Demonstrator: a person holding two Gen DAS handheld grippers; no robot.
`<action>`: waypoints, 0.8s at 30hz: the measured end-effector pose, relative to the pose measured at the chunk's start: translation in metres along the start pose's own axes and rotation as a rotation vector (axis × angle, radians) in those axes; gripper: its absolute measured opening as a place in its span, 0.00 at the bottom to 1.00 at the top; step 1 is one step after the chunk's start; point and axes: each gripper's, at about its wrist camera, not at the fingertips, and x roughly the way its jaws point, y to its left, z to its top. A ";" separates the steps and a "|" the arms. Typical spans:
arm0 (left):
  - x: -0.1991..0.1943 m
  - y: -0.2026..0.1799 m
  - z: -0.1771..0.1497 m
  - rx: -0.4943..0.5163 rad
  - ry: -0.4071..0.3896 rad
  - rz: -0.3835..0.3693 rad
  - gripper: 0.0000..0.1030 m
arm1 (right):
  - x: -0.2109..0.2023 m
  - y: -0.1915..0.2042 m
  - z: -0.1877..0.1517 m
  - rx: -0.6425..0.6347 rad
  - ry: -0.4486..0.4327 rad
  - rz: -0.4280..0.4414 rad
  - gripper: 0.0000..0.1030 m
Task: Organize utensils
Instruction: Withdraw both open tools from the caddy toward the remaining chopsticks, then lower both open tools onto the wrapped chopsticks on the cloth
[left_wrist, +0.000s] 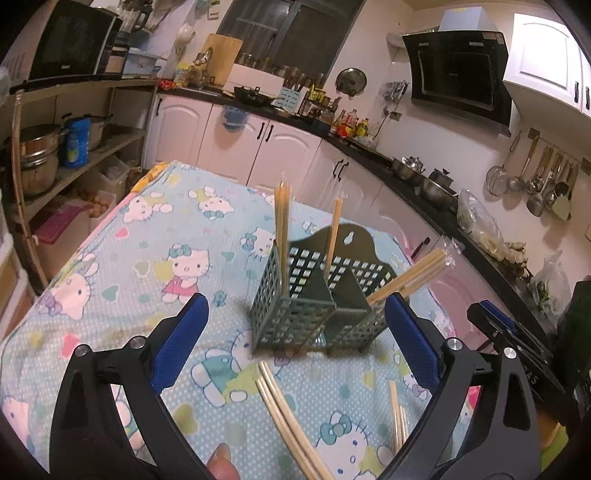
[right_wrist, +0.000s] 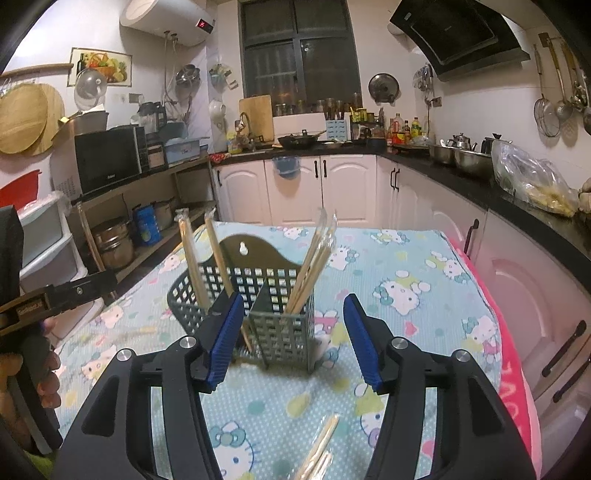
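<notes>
On the counter (right_wrist: 424, 254), which is covered with a light blue cartoon-cat cloth (left_wrist: 140, 236), stands a dark green perforated holder (right_wrist: 258, 295) with a tall back plate and a divider that makes two compartments. It stands about in the middle between the two side edges, nearer to the front edge than to the far edge.

In the right wrist view, the left compartment holds two wrapped chopstick pairs (right_wrist: 192, 254), which lean to the left. The right compartment holds a bundle of wrapped chopsticks (right_wrist: 314, 258), which leans to the right.

More loose chopsticks (left_wrist: 284, 413) lie flat on the cloth between the holder and the front edge. A shorter pair (left_wrist: 397, 417) lies just beside them, toward the right edge.

The left tool (left_wrist: 295, 339) is spread wide, with its blue pads on both sides of the holder but not touching it, and nothing is pinched. A fingertip (left_wrist: 221, 461) shows at the bottom of this view.

The right tool (right_wrist: 293, 343) is also spread, less wide, and it pinches nothing. It hangs in front of the holder's right compartment. A hand (right_wrist: 44, 373) holding the other tool is at the left border of the right wrist view.
</notes>
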 end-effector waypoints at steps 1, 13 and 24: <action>0.000 0.000 -0.002 -0.001 0.004 0.001 0.85 | 0.000 0.001 -0.002 -0.002 0.004 0.000 0.53; -0.004 0.006 -0.020 -0.011 0.038 0.011 0.85 | -0.011 0.003 -0.022 -0.010 0.050 -0.002 0.53; -0.001 0.011 -0.039 -0.010 0.085 0.023 0.85 | -0.012 0.000 -0.052 0.002 0.117 0.000 0.53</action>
